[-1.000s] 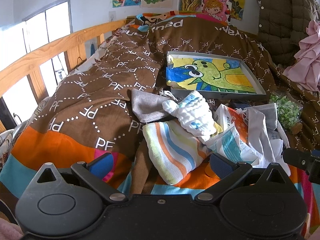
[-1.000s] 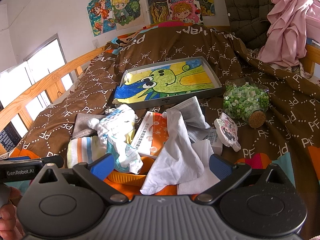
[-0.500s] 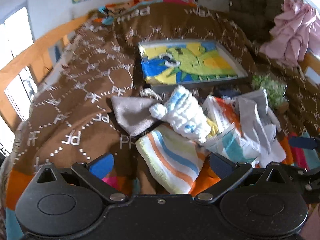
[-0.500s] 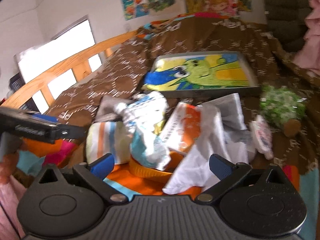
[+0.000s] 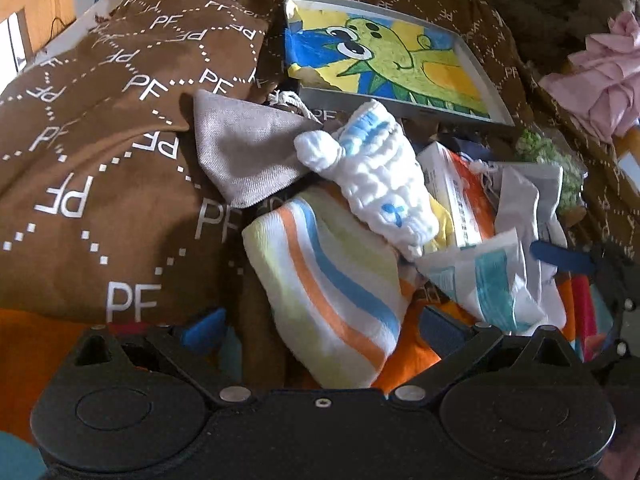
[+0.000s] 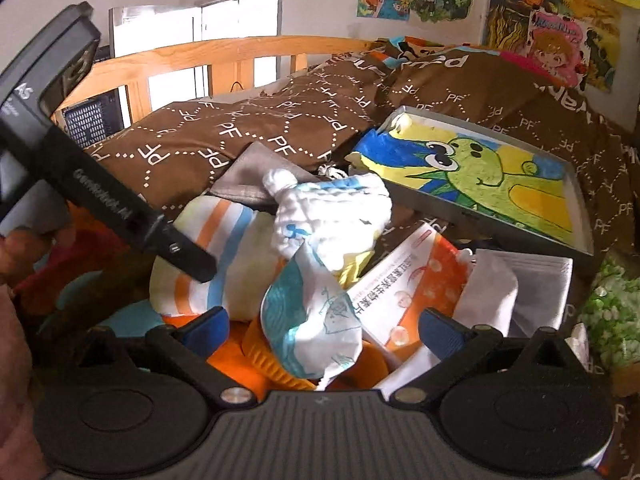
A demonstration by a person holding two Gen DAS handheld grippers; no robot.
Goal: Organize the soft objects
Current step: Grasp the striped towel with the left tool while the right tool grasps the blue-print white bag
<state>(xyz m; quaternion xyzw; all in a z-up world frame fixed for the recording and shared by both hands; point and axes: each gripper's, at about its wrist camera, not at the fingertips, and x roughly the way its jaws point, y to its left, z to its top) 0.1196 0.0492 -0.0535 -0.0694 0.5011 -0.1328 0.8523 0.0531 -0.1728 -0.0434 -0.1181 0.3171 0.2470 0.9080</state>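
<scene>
A: While both tools hang over the heap, note their state; left tool point(image 5: 320, 326) has its blue pads spread wide, nothing between them; right tool point(image 6: 322, 328) likewise wide and empty.

B: Changed since a second ago?

A: Both have come lower and closer; a second back the left tool sat further off, with more of the quilt in view; now the striped towel point(image 5: 332, 292) fills the gap ahead of its pads. Right tool has swung left; the crumpled white-and-teal wrapper point(image 6: 316, 320) now lies straight in front of it. My reading: approach finished, first pick about to be chosen; nothing lifted yet, sorting not begun.

B: Where do the soft things lie?

A: All on the bed, on the brown quilt point(image 5: 100, 152), just this side of the picture frame point(image 5: 496, 96); towel nearest the left tool, white muslin bundle point(image 5: 380, 184) resting on the towel's far end, grey cloth point(image 5: 248, 156) behind and left of both, touching the bundle.

B: Count?

A: One striped towel; one muslin bundle; one grey cloth; one wrapper; one orange-and-white box point(image 6: 404, 280); white and grey sheets point(image 6: 516, 284) to the right, number unclear, at least two; one jar of green bits point(image 6: 608, 320), partly cut off; one frame; pink garment point(image 5: 600, 80) at far right, one heap.
</scene>
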